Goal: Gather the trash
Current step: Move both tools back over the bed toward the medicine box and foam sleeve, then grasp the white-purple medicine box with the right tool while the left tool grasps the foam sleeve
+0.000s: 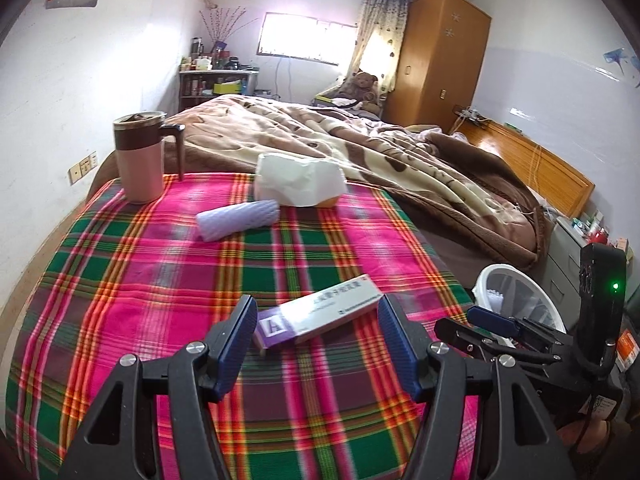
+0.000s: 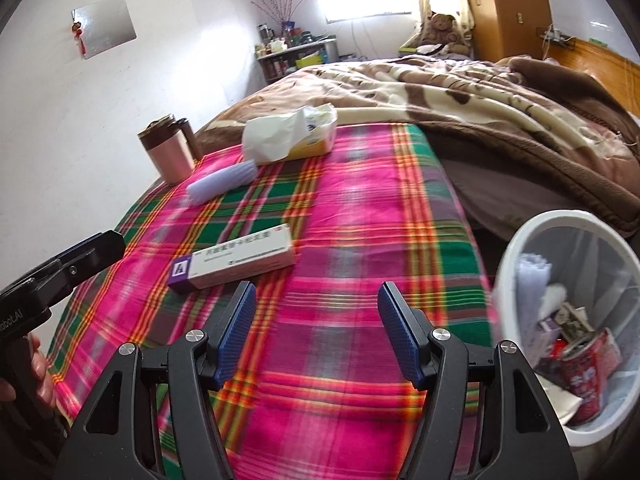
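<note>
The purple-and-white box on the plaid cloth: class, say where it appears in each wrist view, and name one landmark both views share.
Left wrist view: the box lies low in the centre, framed between the open left gripper's fingers.
Right wrist view: the box lies left of centre, above the right gripper's left finger.
Shared landmark: the pink mug at the cloth's far left corner.

Plaid-covered bed (image 1: 120, 280) bearing medicine box (image 1: 320, 312), foam sleeve (image 1: 238, 220), tissue pack (image 1: 300, 180), mug (image 1: 140, 156), blanket (image 1: 400, 160).
</note>
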